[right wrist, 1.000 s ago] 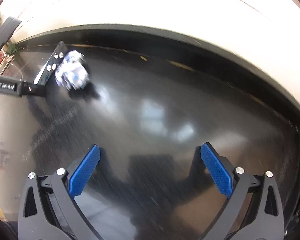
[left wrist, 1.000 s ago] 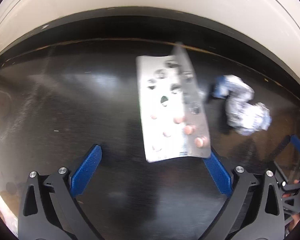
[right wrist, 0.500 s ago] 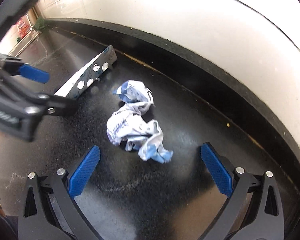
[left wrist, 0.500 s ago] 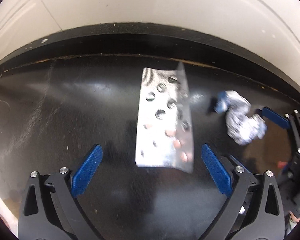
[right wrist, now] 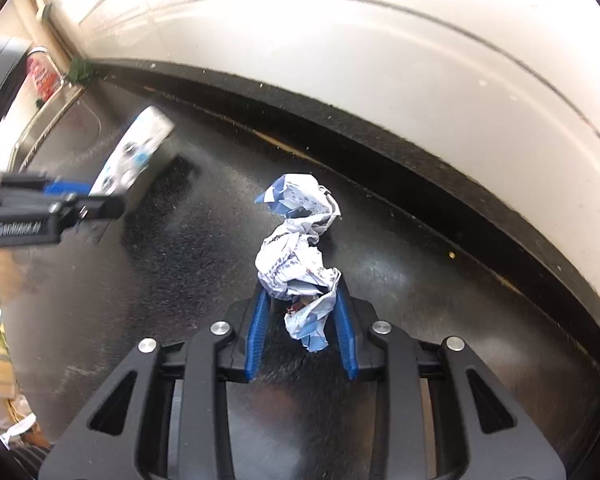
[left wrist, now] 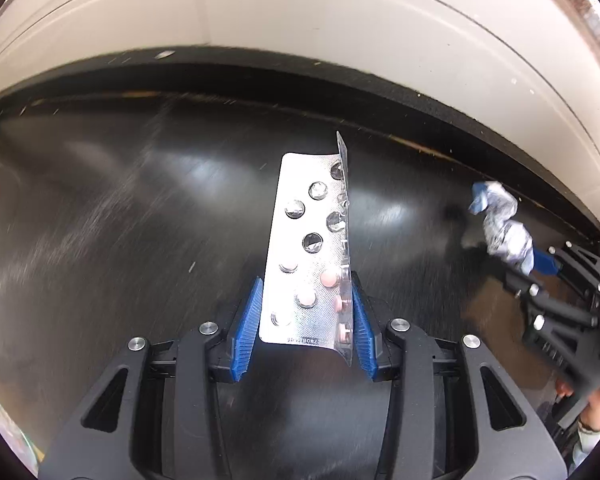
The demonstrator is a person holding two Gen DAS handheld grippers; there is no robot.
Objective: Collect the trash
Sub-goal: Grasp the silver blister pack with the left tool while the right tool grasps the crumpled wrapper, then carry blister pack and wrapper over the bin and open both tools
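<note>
My left gripper (left wrist: pixel 306 300) is shut on a silver blister pack (left wrist: pixel 310 248) with a few pink pills, folded up along its right edge, over the black counter. My right gripper (right wrist: pixel 300 308) is shut on a crumpled white-and-blue wrapper (right wrist: pixel 296 256). The wrapper also shows in the left wrist view (left wrist: pixel 504 224) with the right gripper (left wrist: pixel 548 264) on it. The blister pack shows blurred in the right wrist view (right wrist: pixel 134 156), held by the left gripper (right wrist: pixel 66 192).
The black counter (left wrist: pixel 120 220) runs along a white tiled wall (left wrist: pixel 300 8) with a black raised back edge. A steel sink (right wrist: pixel 60 128) lies at the far left in the right wrist view. Boxes and clutter (right wrist: pixel 0 364) sit at the lower left.
Both grippers went from wide open to shut: the left closed on the blister pack, the right swung over to the crumpled wrapper and closed on it.
</note>
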